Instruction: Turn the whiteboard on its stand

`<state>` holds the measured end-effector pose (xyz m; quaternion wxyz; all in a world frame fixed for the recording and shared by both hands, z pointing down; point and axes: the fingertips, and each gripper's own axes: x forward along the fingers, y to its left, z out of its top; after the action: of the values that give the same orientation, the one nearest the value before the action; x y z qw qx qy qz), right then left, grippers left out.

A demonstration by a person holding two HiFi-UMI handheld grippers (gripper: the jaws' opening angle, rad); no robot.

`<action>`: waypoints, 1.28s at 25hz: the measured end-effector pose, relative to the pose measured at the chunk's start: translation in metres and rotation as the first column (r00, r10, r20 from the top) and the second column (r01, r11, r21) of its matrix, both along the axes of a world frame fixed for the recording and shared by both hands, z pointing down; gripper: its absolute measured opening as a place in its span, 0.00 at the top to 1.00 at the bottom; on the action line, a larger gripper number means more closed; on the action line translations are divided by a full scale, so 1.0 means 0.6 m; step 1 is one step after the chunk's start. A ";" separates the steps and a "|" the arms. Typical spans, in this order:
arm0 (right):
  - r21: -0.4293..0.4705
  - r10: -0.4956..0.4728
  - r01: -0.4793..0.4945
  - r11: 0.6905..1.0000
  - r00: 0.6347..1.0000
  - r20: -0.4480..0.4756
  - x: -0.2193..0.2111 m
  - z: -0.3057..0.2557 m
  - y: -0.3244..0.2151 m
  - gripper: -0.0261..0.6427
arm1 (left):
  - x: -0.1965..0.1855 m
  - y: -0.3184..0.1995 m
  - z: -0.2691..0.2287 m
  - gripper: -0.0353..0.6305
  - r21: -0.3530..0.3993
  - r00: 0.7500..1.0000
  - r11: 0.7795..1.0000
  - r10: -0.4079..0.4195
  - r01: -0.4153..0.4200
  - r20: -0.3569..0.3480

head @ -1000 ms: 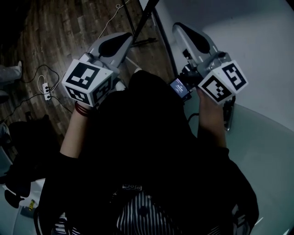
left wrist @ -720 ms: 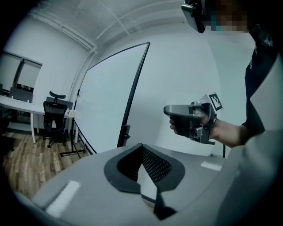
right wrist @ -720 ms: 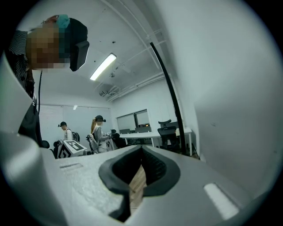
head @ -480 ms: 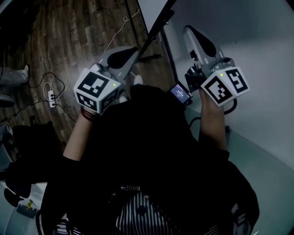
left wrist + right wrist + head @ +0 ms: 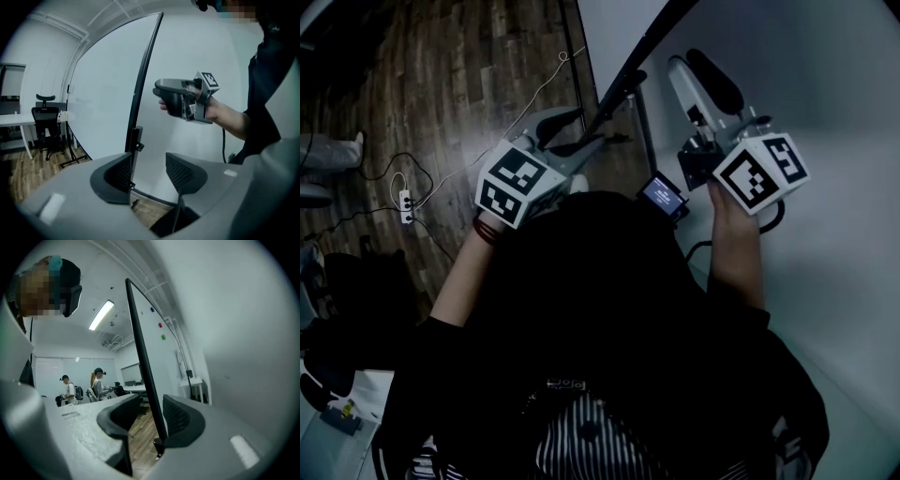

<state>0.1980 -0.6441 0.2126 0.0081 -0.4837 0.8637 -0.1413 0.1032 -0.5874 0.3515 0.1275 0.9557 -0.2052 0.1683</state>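
The whiteboard (image 5: 825, 84) stands upright with its dark edge frame (image 5: 623, 80) toward me. My left gripper (image 5: 581, 131) is at that edge from the floor side. In the left gripper view the left gripper (image 5: 149, 166) has its jaws apart and opening, and the frame (image 5: 143, 79) rises just beyond the left jaw. My right gripper (image 5: 698, 70) is over the white face. In the right gripper view the right gripper (image 5: 151, 411) has the frame (image 5: 140, 348) running up between its opening jaws, no pad visibly pressing. The right gripper (image 5: 161, 93) also shows beyond the board.
Wooden floor lies left, with a power strip (image 5: 405, 199) and cables. A black stand leg (image 5: 572, 37) crosses the floor. An office chair (image 5: 44, 117) and desk stand behind the board. Two people (image 5: 70, 390) stand far off. Small magnets (image 5: 160, 325) dot the board.
Both grippers have moved forward and up to the board's edge; the left one has swung right toward the frame. More of the white board now fills the right side.
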 end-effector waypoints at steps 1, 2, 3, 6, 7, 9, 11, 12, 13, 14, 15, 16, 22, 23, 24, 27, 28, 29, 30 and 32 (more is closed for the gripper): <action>0.002 -0.023 0.023 1.000 1.000 0.000 -0.001 0.002 -0.013 0.73 | 0.010 -0.009 0.015 0.59 -0.017 1.000 1.000 0.001 -0.001 0.019; 0.004 -0.044 0.044 0.999 0.999 -0.003 -0.001 0.004 -0.024 0.71 | 0.019 -0.017 0.031 0.53 -0.030 0.999 1.000 0.005 -0.004 0.040; 0.005 -0.064 0.064 0.998 0.998 -0.005 -0.003 0.005 -0.032 0.69 | 0.029 -0.022 0.048 0.52 -0.039 0.998 0.999 0.015 -0.012 0.065; -0.005 -0.108 0.108 0.994 0.994 0.003 -0.012 0.002 -0.038 0.67 | 0.049 -0.029 0.102 0.52 -0.068 0.988 0.998 0.027 -0.017 0.153; -0.006 -0.118 0.118 0.993 0.993 0.000 -0.014 -0.001 -0.036 0.67 | 0.054 -0.032 0.116 0.51 -0.070 0.983 0.998 0.011 0.002 0.182; 0.001 -0.133 0.133 0.991 0.991 -0.022 -0.014 -0.006 -0.035 0.66 | 0.066 -0.039 0.130 0.40 -0.058 0.975 0.997 -0.029 0.042 0.220; 0.013 -0.137 0.138 0.990 0.989 -0.049 -0.017 -0.007 -0.036 0.64 | 0.079 -0.041 0.136 0.33 -0.043 0.971 0.997 -0.055 0.067 0.234; 0.018 -0.136 0.138 0.990 0.989 -0.060 -0.020 -0.006 -0.037 0.62 | 0.083 -0.041 0.138 0.32 -0.038 0.970 0.997 -0.063 0.074 0.237; 0.021 -0.137 0.139 0.990 0.988 -0.070 -0.026 -0.005 -0.038 0.60 | 0.084 -0.043 0.140 0.31 -0.032 0.968 0.996 -0.069 0.079 0.240; 0.024 -0.141 0.143 0.989 0.987 -0.076 -0.033 -0.005 -0.040 0.60 | 0.084 -0.048 0.141 0.30 -0.025 0.967 0.996 -0.077 0.085 0.241; 0.026 -0.146 0.149 0.989 0.986 -0.078 -0.040 -0.006 -0.043 0.59 | 0.084 -0.056 0.139 0.29 -0.015 0.967 0.996 -0.086 0.093 0.240; 0.029 -0.152 0.154 0.988 0.985 -0.079 -0.046 -0.009 -0.047 0.59 | 0.085 -0.064 0.136 0.29 -0.004 0.967 0.995 -0.096 0.100 0.236; 0.056 -0.152 0.158 0.986 0.984 -0.097 -0.067 -0.016 -0.042 0.59 | 0.095 -0.076 0.147 0.29 0.019 0.969 0.998 -0.070 0.067 0.239; 0.056 -0.152 0.157 0.986 0.984 -0.097 -0.070 -0.015 -0.040 0.59 | 0.099 -0.077 0.147 0.29 0.023 0.970 0.998 -0.066 0.063 0.235; 0.057 -0.153 0.159 0.986 0.983 -0.099 -0.070 -0.015 -0.040 0.59 | 0.105 -0.079 0.144 0.29 0.032 0.971 0.998 -0.066 0.060 0.230; 0.064 -0.155 0.165 0.984 0.978 -0.140 -0.064 -0.023 -0.043 0.59 | 0.126 -0.096 0.132 0.29 0.073 0.972 0.995 -0.079 0.064 0.222; 0.068 -0.150 0.163 0.984 0.974 -0.168 -0.061 -0.024 -0.043 0.59 | 0.132 -0.099 0.131 0.29 0.080 0.972 0.994 -0.084 0.068 0.219; 0.073 -0.147 0.163 0.984 0.970 -0.194 -0.059 -0.024 -0.039 0.57 | 0.136 -0.099 0.132 0.29 0.081 0.972 0.994 -0.088 0.072 0.218; 0.077 -0.150 0.169 0.983 0.966 -0.211 -0.059 -0.024 -0.033 0.57 | 0.137 -0.096 0.135 0.31 0.084 0.970 0.994 -0.090 0.073 0.224; 0.089 -0.169 0.194 0.977 0.958 -0.230 -0.065 -0.024 -0.020 0.57 | 0.136 -0.095 0.139 0.35 0.115 0.959 0.991 -0.091 0.062 0.267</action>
<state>0.1590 -0.6563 0.1982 -0.0742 -0.4138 0.9065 -0.0390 0.1850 -0.6443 0.4352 0.0541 0.9203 -0.2663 0.2816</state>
